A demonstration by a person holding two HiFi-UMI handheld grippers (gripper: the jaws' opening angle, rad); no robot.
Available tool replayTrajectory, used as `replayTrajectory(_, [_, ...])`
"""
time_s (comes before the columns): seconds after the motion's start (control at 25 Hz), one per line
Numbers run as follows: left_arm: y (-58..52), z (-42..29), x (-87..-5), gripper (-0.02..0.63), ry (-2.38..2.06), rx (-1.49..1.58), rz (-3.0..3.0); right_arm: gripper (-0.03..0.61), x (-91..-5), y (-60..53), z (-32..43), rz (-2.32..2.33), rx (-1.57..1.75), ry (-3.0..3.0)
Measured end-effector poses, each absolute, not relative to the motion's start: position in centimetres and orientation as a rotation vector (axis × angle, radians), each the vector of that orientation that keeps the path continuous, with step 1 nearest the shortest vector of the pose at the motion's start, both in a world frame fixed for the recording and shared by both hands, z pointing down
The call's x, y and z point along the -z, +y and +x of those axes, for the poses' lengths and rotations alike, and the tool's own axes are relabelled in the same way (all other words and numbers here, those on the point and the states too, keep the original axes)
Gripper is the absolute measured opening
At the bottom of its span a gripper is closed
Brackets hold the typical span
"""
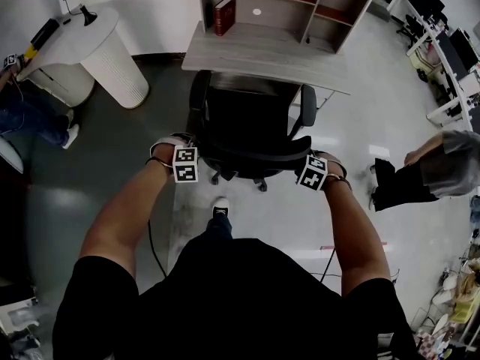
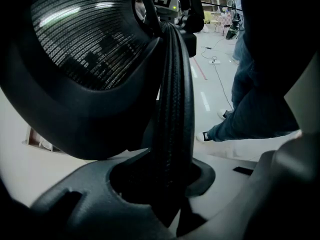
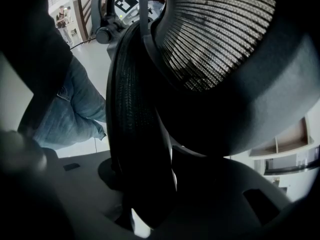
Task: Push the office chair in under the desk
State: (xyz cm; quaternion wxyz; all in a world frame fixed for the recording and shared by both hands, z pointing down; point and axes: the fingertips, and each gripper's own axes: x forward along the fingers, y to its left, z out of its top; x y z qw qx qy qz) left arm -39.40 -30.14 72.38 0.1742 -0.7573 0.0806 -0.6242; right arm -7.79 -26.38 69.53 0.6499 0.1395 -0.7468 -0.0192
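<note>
A black mesh office chair (image 1: 247, 118) stands in front of the grey desk (image 1: 255, 51), its back turned to me and its seat front at the desk's edge. My left gripper (image 1: 193, 156) is shut on the left end of the backrest's top rim. My right gripper (image 1: 304, 165) is shut on the right end. In the left gripper view the ribbed rim (image 2: 172, 109) runs down between the jaws of the left gripper (image 2: 165, 184). In the right gripper view the rim (image 3: 132, 114) likewise sits between the jaws of the right gripper (image 3: 145, 184). The chair's armrests flank the seat.
The desk carries a shelf unit holding a red book (image 1: 223, 15). A white ribbed cylinder (image 1: 112, 58) stands left of the desk. One person (image 1: 37, 118) is at the left, another (image 1: 427, 171) at the right. A cable (image 1: 154, 246) lies on the floor by my shoe (image 1: 220, 207).
</note>
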Motion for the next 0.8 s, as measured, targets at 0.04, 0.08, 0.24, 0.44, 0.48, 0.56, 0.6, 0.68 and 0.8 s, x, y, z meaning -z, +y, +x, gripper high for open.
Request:
replayTrajectory(0.04, [-30.2, -39.4, -72.4, 0.11, 0.233, 1.765, -2.148, 0.19, -69.5, -26.4, -7.7, 0.314, 0.044, -1.697])
replayTrajectory(0.08, [-30.2, -39.3, -72.4, 0.11, 0.236, 1.762, -2.149, 0.19, -69.6, -26.5, -7.7, 0.313, 0.043, -1.696])
replayTrajectory(0.24, [-30.6, -39.4, -72.4, 0.11, 0.236, 1.765, -2.149, 0.19, -69.5, -27.0, -7.8, 0.317, 0.049, -1.701])
replayTrajectory(0.44, [-31.1, -38.9, -72.2, 0.11, 0.244, 1.763, -2.155, 0.195, -69.3, -27.8, -7.5, 0.316, 0.056, -1.71])
replayTrajectory(0.48, [-31.2, -38.9, -72.2, 0.11, 0.243, 1.76, -2.156, 0.195, -69.3, -27.8, -7.5, 0.315, 0.055, -1.709])
replayTrajectory(0.56, [-31.2, -39.1, -72.3, 0.11, 0.241, 1.757, -2.155, 0.195, -69.4, -27.8, -7.6, 0.317, 0.055, -1.71])
replayTrajectory(0.6, [-31.2, -39.1, -72.3, 0.112, 0.24, 1.756, -2.154, 0.195, -69.5, -27.8, -7.6, 0.318, 0.054, -1.71])
replayTrajectory(0.68, [-31.3, -39.1, -72.4, 0.112, 0.237, 1.752, -2.155, 0.196, -69.6, -27.8, -7.5, 0.322, 0.054, -1.712])
replayTrajectory(0.8, [-31.2, -39.0, -72.3, 0.112, 0.233, 1.747, -2.159, 0.198, -69.5, -27.8, -7.5, 0.329, 0.055, -1.714])
